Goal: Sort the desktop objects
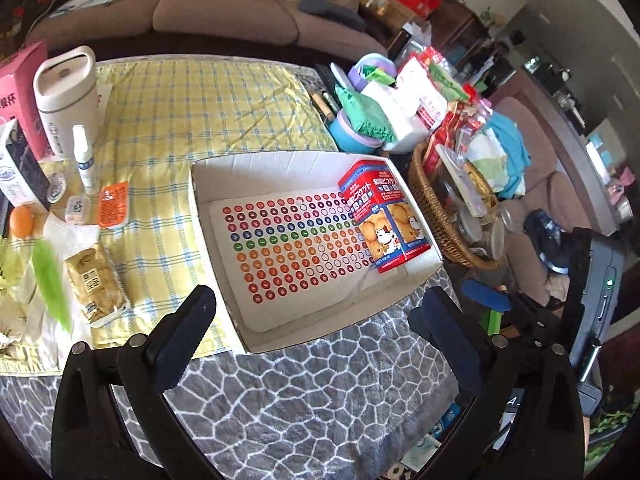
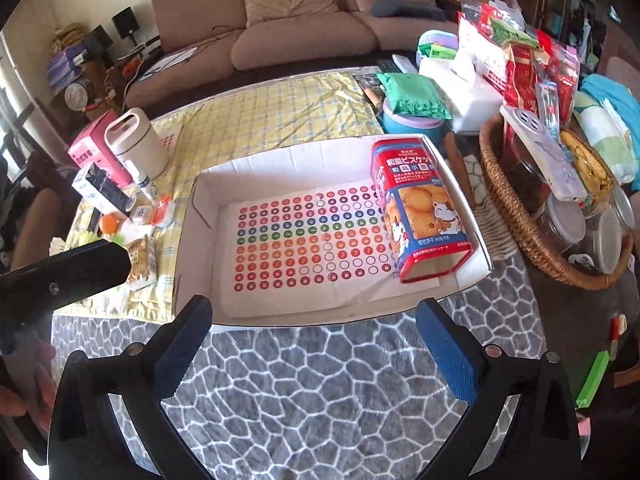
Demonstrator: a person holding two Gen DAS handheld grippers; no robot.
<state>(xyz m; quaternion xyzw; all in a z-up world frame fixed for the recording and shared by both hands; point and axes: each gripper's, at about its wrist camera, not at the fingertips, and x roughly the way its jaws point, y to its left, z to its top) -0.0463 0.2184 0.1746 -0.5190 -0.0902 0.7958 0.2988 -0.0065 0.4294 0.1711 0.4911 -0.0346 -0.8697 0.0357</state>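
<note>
A white cardboard box [image 1: 216, 200] [image 2: 200, 208] lies open on the table, lined with a sheet of coloured dot stickers [image 1: 288, 236] [image 2: 304, 240]. A red and blue biscuit tin [image 1: 380, 212] [image 2: 420, 212] stands in its right end. Loose items lie on the yellow checked cloth [image 1: 200, 108] [image 2: 272, 116] to the left: a biscuit packet [image 1: 94, 280] [image 2: 140, 260], an orange sachet [image 1: 113, 204], a small spray bottle [image 1: 85, 158], an orange [image 1: 21, 221]. My left gripper [image 1: 316, 312] is open and empty before the box. My right gripper [image 2: 314, 320] is open and empty too.
A white lidded mug [image 1: 66, 96] [image 2: 138, 144] and a pink box [image 1: 22, 92] [image 2: 94, 148] stand at the left. A wicker basket [image 1: 436, 220] [image 2: 532, 236] full of snacks sits right of the box. Tissue packs and bowls crowd the back right. The left gripper's finger [image 2: 68, 272] shows in the right wrist view.
</note>
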